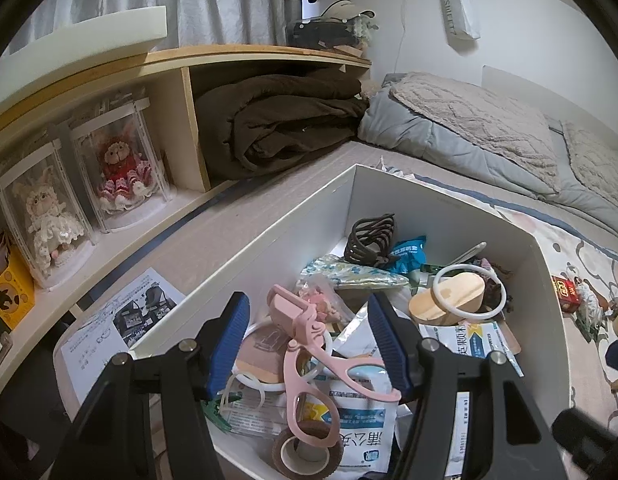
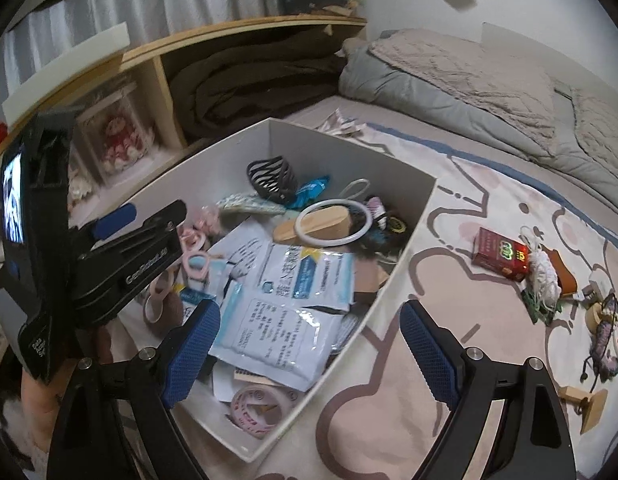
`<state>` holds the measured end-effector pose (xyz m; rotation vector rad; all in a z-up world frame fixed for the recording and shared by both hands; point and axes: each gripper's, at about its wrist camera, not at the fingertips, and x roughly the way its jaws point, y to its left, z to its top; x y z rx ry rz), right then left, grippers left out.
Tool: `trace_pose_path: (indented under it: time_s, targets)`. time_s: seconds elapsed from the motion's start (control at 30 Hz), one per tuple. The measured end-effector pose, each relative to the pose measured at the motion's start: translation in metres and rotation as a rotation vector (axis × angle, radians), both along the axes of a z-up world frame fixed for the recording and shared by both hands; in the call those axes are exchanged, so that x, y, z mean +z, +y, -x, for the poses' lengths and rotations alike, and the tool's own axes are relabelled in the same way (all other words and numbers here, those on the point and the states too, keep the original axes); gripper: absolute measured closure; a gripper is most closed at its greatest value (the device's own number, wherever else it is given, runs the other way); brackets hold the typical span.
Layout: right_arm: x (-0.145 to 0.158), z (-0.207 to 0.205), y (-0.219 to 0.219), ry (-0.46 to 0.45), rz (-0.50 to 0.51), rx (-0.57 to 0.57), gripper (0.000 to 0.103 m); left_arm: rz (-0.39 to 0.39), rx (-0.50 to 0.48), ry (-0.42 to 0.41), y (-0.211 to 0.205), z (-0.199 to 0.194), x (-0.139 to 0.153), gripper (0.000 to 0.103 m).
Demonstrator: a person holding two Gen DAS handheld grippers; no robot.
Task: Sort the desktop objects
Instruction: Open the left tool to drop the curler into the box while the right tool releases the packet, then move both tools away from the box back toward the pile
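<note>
Clearly the risk lay in the crowded white box [image 1: 437, 200]: the left claw [image 1: 309, 344] hung released over it, pads clear of the pink eyelash curler [image 1: 309, 364] lying on the packets, and could snag a handle loop or rake out neighbouring clutter. The right claw [image 2: 309, 344] stood wide and empty above the box's near wall. Unsorted pieces, a red packet [image 2: 499, 254] among them, lay well apart on the patterned bed cover [image 2: 449, 220]. Behind stood a wooden shelf [image 1: 189, 60] holding dolls and a folded brown blanket [image 1: 277, 124].
</note>
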<state>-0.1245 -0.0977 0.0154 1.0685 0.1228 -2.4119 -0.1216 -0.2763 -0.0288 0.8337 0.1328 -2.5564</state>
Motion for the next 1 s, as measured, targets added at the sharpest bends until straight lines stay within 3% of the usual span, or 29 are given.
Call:
trace_pose_path:
  time_s: [0.1, 0.4, 0.5, 0.9, 1.0]
  targets:
    - [0.002, 0.003, 0.012, 0.012, 0.023, -0.029, 0.012, 0.01, 0.003, 0.012, 0.004, -0.001, 0.002, 0.025]
    - [0.003, 0.01, 0.051, 0.042, 0.03, -0.112, 0.011, -0.003, -0.027, 0.061, 0.016, -0.005, 0.012, 0.005]
    - [0.006, 0.009, 0.068, 0.066, 0.036, -0.151, 0.0, -0.008, -0.05, 0.085, 0.025, -0.006, 0.016, 0.003]
    - [0.012, 0.002, 0.144, 0.124, 0.005, -0.286, 0.0, -0.049, -0.119, 0.138, 0.058, -0.003, 0.024, 0.0]
    - [0.012, -0.001, 0.167, 0.125, 0.016, -0.312, 0.0, -0.018, -0.134, 0.135, 0.072, -0.001, 0.025, 0.0]
